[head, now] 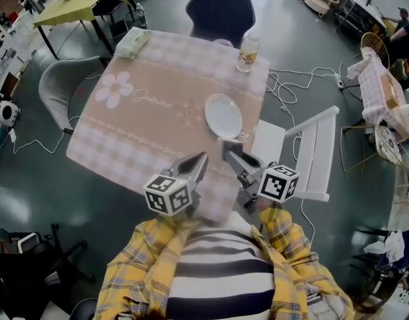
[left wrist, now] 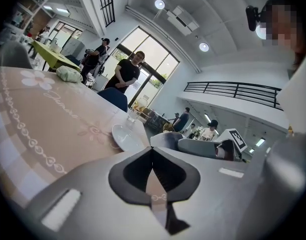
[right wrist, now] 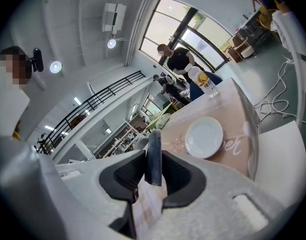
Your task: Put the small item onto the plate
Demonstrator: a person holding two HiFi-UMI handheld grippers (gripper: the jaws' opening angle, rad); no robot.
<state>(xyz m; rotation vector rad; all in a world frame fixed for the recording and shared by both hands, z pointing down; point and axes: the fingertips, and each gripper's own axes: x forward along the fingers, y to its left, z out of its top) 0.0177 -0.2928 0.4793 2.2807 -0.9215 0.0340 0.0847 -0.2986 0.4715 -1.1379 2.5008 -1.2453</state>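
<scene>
Square table [head: 144,129], most of the floor space in front of the person. It is covered by a beige and pink checked tablecloth [head: 117,149] with a daisy and script printed on it. Dark chair [head: 219,11] is pushed in at the far side; white chair [head: 315,151] stands off the right-hand corner.

Plate [head: 223,115]: white, empty, set on the right half of the cloth toward the near edge, within easy reach. Bottle [head: 248,51] stands at the far right corner, well apart from the plate and out of the working path.

Both tools are held low over the near edge of the table, close to the person's body.

Left gripper [head: 201,160]: jaws brought together, nothing between them. It sits beside the other tool and looks parked, with no part in the carry.

Right gripper [head: 229,149]: pointed toward the plate, tips just short of its near rim. Its jaws are clamped on the small item [right wrist: 153,154], a thin dark blue-grey slab with a rounded end. It is pinched on its flat faces so it stands on edge and juts out past the pads. That grip leaves the free end clear to set down first.

Judgement: item is lifted but not yet delivered. A short forward reach over the plate, then lowering and letting go, remains.
</scene>
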